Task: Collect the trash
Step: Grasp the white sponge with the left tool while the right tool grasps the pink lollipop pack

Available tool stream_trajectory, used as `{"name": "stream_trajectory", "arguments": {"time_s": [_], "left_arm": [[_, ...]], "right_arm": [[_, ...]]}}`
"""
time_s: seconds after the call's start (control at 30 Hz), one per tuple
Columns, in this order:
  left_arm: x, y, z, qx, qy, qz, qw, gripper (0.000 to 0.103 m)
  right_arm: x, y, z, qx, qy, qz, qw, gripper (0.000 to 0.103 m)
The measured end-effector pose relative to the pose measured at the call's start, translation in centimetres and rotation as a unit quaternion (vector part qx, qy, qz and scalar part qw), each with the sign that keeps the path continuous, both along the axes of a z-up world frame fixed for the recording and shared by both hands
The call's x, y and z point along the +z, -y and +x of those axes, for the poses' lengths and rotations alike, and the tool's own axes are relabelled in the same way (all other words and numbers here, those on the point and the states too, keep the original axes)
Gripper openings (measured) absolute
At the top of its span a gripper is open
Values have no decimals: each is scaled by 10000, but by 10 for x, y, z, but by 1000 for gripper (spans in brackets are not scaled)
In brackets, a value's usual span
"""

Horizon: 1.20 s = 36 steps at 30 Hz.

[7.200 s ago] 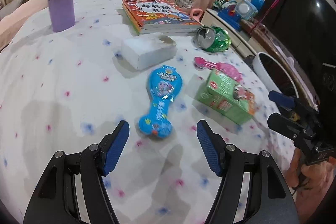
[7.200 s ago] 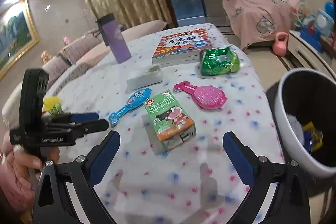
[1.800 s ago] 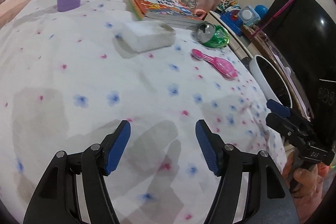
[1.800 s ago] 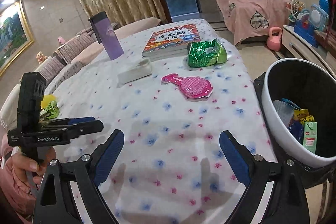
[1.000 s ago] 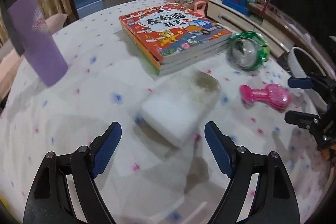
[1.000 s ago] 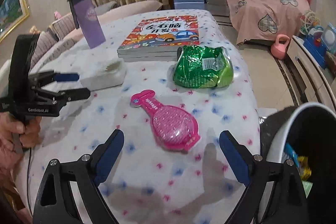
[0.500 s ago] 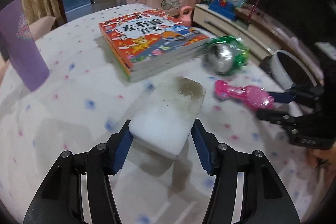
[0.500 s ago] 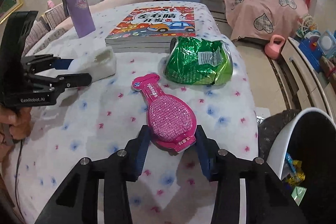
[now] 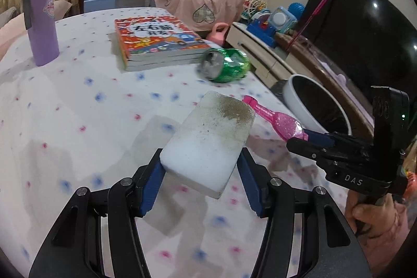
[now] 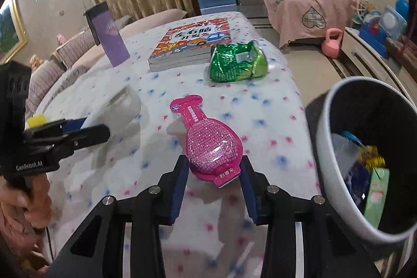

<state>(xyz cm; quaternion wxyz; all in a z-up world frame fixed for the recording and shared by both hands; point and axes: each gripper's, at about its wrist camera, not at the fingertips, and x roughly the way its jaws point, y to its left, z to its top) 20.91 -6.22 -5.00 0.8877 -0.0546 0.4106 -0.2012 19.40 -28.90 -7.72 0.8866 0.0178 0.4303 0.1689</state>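
The left tool point(image 9: 199, 179) clamps a soiled white sponge point(image 9: 212, 137) lifted above the worktop point(image 9: 78, 108), and the right tool point(image 10: 212, 189) pinches a pink packet point(image 10: 208, 145) near the bin point(image 10: 336, 173). That bin already holds several wrappers. By my reading, these two pieces and the crushed green can point(image 9: 225, 64) beside the books point(image 9: 156, 43) remain to be binned.

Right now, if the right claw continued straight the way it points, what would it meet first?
Probably the crumpled green foil bag, beyond the pink plastic packet the right claw grips; depth is unclear.
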Motion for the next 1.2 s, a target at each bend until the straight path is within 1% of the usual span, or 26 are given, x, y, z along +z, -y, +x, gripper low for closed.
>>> {"name": "stream_trajectory", "arguments": {"time_s": [0.2, 0.43, 0.47, 0.5, 0.53, 0.57, 0.6, 0.7, 0.8, 0.87, 0.9, 0.93, 0.97, 1.0, 1.03, 1.07, 1.1, 1.2], "left_arm": [[5, 23, -14, -145, 12, -87, 9999, 55], [15, 56, -26, -411, 153, 0, 9990, 55], [17, 63, -28, -457, 191, 28, 9988, 55], [18, 66, -28, -490, 210, 38, 9986, 55], [20, 72, -29, -539, 236, 37, 9983, 55], [20, 75, -30, -565, 250, 34, 9981, 55], [21, 79, -30, -599, 269, 38, 9978, 55], [20, 86, -31, -621, 264, 23, 9977, 55], [17, 84, -31, -574, 208, 13, 9981, 55], [16, 80, -30, -529, 189, 4, 9984, 55], [16, 78, -29, -498, 184, 7, 9986, 55], [15, 76, -28, -474, 167, -1, 9987, 55], [15, 75, -28, -465, 155, -7, 9988, 55], [14, 73, -27, -450, 139, -7, 9989, 55], [13, 71, -27, -437, 133, -5, 9990, 55], [12, 70, -27, -424, 119, -8, 9990, 55], [11, 69, -26, -413, 102, -15, 9991, 55], [7, 65, -25, -381, 40, -47, 9993, 55]], "right_arm": [[15, 21, -23, -202, 150, 180, 9995, 38], [27, 46, -45, -434, 303, 261, 9983, 36], [29, 52, -48, -489, 325, 281, 9979, 31], [30, 56, -50, -534, 342, 283, 9976, 30], [31, 61, -52, -579, 363, 286, 9973, 25], [33, 67, -53, -630, 363, 286, 9969, 11], [33, 71, -54, -661, 358, 278, 9968, 9], [31, 79, -59, -696, 322, 308, 9966, 6], [22, 78, -62, -675, 230, 318, 9969, 2], [16, 76, -63, -649, 168, 389, 9970, 1], [15, 76, -64, -627, 163, 445, 9969, 2], [14, 76, -65, -581, 179, 579, 9965, 8], [13, 75, -65, -511, 173, 660, 9964, 9], [12, 72, -64, -445, 157, 640, 9968, 12], [12, 68, -62, -417, 162, 561, 9974, 31], [10, 64, -59, -333, 162, 491, 9981, 54], [7, 60, -57, -238, 158, 434, 9986, 60], [-1, 48, -43, -1, 59, 24, 10000, 62]]}}
